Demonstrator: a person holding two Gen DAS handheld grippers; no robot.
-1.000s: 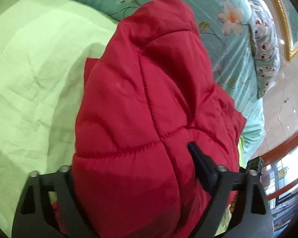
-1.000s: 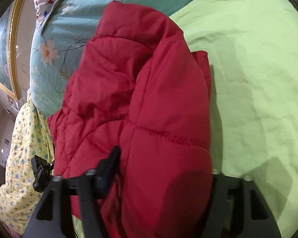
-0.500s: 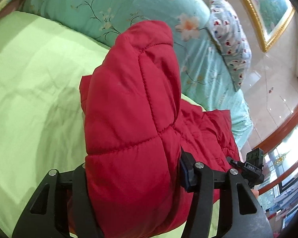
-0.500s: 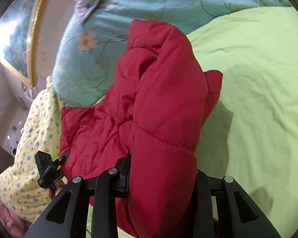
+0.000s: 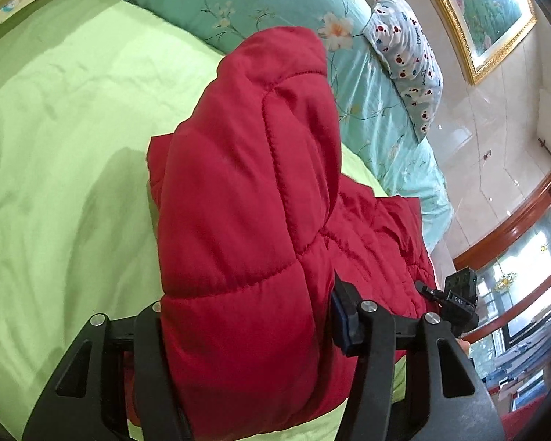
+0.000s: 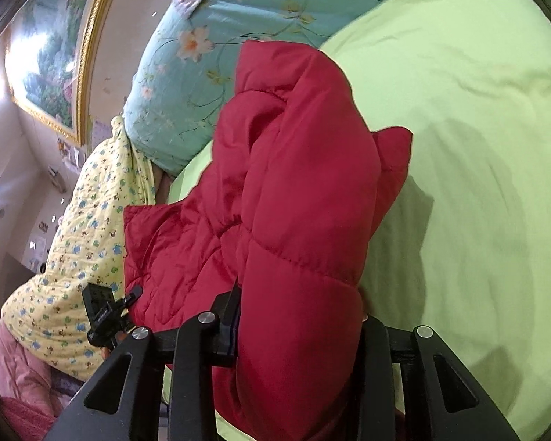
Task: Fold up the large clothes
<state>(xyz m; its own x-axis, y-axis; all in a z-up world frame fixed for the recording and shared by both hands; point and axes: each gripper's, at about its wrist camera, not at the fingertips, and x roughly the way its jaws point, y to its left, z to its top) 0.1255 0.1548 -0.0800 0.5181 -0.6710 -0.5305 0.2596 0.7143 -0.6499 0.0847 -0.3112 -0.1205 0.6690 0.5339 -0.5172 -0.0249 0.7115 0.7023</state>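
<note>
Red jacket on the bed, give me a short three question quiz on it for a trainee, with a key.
1. True or false: the left gripper is shut on the red jacket.
2. The jacket lies on a sheet of what colour: A white, B light green, C pink?
3. Fill in: in the right wrist view, the right gripper has ____ between its fingers.

Key: 1 true. 2 B. 3 the jacket; its jaws are opening.
</note>
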